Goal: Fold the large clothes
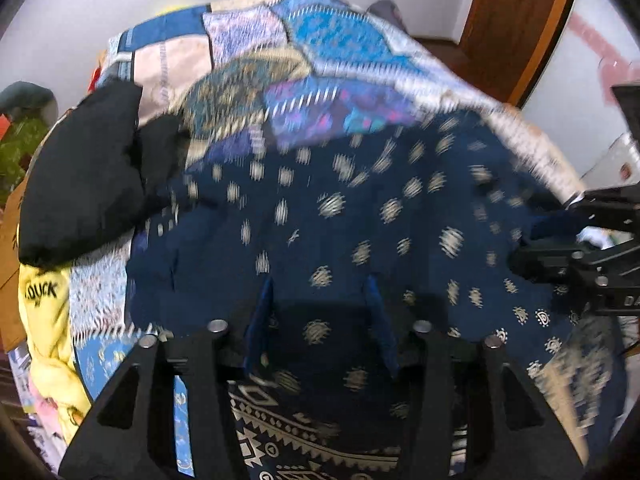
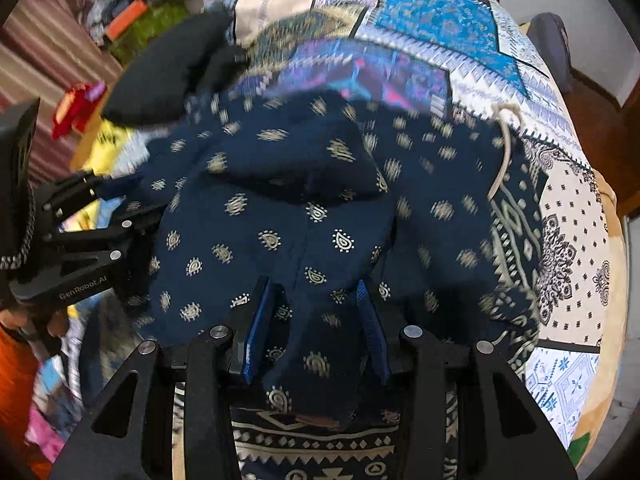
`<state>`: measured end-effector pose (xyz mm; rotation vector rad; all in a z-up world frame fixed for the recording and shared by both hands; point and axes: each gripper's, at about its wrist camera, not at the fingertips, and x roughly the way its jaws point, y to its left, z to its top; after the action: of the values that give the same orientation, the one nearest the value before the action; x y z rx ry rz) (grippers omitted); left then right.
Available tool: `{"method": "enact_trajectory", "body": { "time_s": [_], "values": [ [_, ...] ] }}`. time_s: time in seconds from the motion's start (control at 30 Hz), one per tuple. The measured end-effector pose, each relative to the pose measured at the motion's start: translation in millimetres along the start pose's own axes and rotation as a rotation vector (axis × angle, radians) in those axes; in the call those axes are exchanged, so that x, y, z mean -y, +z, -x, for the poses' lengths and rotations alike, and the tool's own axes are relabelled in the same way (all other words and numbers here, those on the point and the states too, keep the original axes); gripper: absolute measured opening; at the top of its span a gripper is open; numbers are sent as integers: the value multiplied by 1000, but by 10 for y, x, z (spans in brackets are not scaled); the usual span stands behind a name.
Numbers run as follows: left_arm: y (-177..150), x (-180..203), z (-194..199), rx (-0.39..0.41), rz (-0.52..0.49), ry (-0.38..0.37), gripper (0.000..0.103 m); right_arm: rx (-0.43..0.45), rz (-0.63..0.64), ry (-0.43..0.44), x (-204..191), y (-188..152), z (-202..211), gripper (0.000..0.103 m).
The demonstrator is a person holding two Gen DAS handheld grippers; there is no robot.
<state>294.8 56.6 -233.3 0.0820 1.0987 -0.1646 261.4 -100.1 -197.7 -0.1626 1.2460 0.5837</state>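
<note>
A large navy garment (image 1: 360, 208) with pale gold paisley dots and a patterned border lies spread on a patchwork-quilted bed; it also fills the right wrist view (image 2: 304, 208). My left gripper (image 1: 320, 312) has its blue pads apart with navy cloth lying between them. My right gripper (image 2: 316, 320) has its pads apart with a fold of the navy cloth bunched between them. The right gripper also shows at the right edge of the left wrist view (image 1: 532, 248), and the left gripper at the left edge of the right wrist view (image 2: 120, 216). A beige drawstring (image 2: 504, 148) lies on the garment.
The patchwork quilt (image 1: 248, 52) covers the bed (image 2: 572, 208). A black garment (image 1: 84, 176) and a yellow one (image 1: 44, 320) lie at the bed's left side. Clutter and a striped curtain (image 2: 44, 56) stand left. A wooden door (image 1: 516, 20) is at the far right.
</note>
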Motion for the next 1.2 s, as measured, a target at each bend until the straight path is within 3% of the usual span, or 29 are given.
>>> {"method": "enact_trajectory", "body": {
  "time_s": [0.1,0.23,0.33,0.5,0.67,0.8,0.93,1.2],
  "values": [
    [-140,-23,-12,35,3,13,63,20,56,-39,-74,-31,74,40],
    [-154,-122,110,32,32,-20,62,50,45,-24,-33,-28,289,40],
    [-127,-269,344,83,83,-36,63,111,16,-17,51,37,463,40],
    [-94,-719,716,186,218,-14,73,243,-72,-59,321,81,824,40],
    [-138,-1289,821,220,394,-7,82,319,-198,-102,727,136,1012,40],
    [-309,-1707,689,191,551,-71,82,318,-300,-120,1081,96,1009,40],
    [-488,-1872,403,127,649,-160,82,280,-366,-120,1321,46,896,40],
    [-590,-1850,-193,30,732,-328,82,146,-486,-28,1685,-90,389,40]
  ]
}}
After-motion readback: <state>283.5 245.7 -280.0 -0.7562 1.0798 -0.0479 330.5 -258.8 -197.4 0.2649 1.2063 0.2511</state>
